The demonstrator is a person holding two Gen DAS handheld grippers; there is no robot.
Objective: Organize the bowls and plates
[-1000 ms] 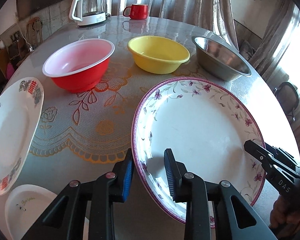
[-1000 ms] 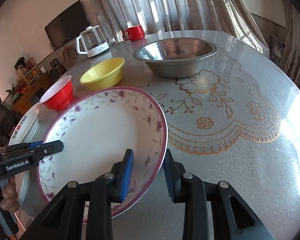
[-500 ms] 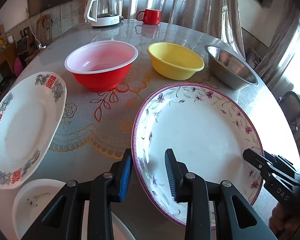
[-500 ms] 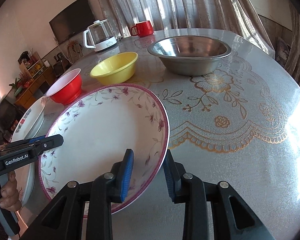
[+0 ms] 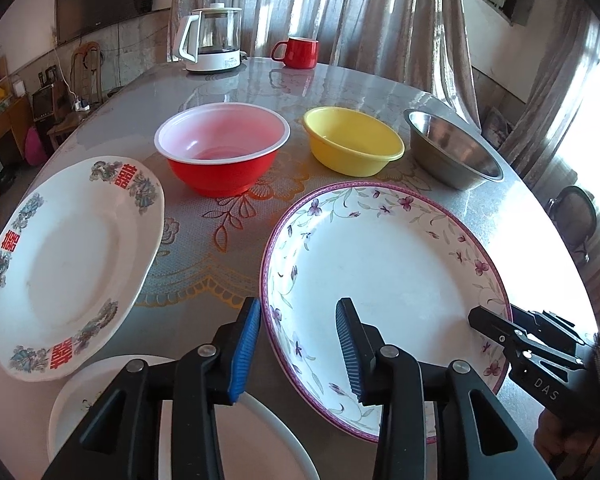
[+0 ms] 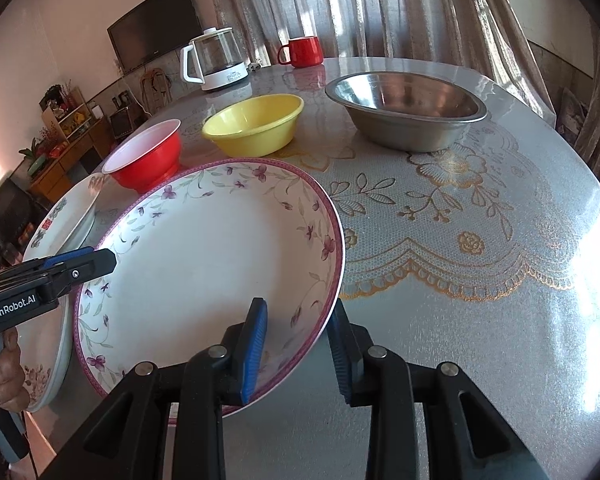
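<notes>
A big plate with a purple rim and flowers (image 5: 384,276) fills the near table. My left gripper (image 5: 296,344) straddles its near-left rim. Its jaws are opening and the right pad (image 5: 348,354) stands clear of the wall. My right gripper (image 6: 298,344) is shut on the opposite rim of the flowered plate (image 6: 204,256), one pad inside and one under the edge. It shows at the right edge of the left wrist view as the right gripper (image 5: 476,318). Left of it lies a white plate with red characters (image 5: 68,264), and a small white plate (image 5: 96,396) sits below my left fingers.
Behind the plates a red bowl (image 5: 224,172), a yellow bowl (image 5: 352,152) and a steel bowl (image 5: 452,152) stand in a row. A glass kettle (image 5: 214,40) and a red mug (image 5: 298,53) are at the far edge. Lace-patterned tabletop (image 6: 480,240) stretches right.
Both grippers and the flowered plate have shifted left, toward the plate with red characters, which now shows in full. The gap between my left jaws has widened a little.
</notes>
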